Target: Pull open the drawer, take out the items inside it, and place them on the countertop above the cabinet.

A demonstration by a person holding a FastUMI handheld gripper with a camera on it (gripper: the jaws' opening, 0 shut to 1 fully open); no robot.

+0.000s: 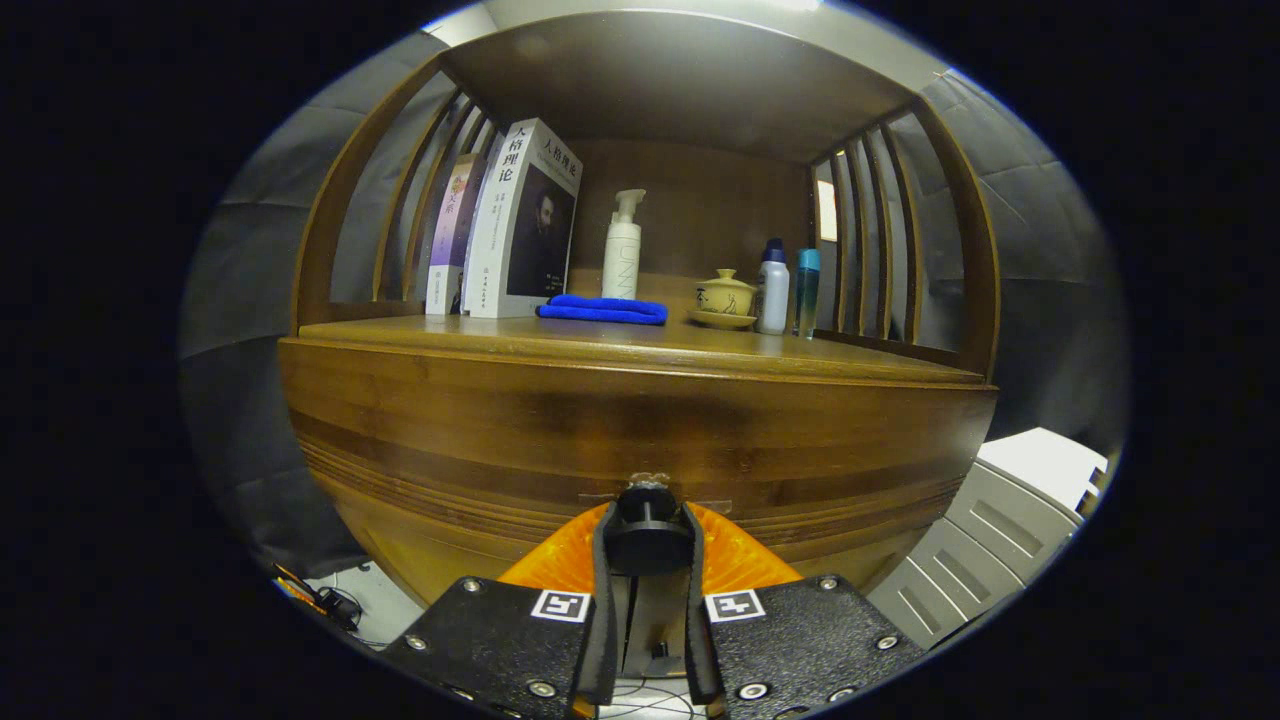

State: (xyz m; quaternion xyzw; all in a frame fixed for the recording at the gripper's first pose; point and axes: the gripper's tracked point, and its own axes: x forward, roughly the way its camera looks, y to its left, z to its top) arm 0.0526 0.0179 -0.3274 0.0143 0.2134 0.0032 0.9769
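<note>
While one round drawer knob (648,528) is clamped between both fingers of the gripper (647,520), low on the wooden drawer front (620,440), countertop (640,345) above, two books (505,225), one blue cloth (603,309), three bottles (622,245), one lidded teacup (724,298) are counted.

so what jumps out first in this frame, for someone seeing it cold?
The gripper closed on the dark round drawer knob, one finger on each side, tight against the wooden cabinet front. Next, the countertop above: a folded blue cloth near its middle, upright books beside it, a white pump bottle behind the cloth.
</note>
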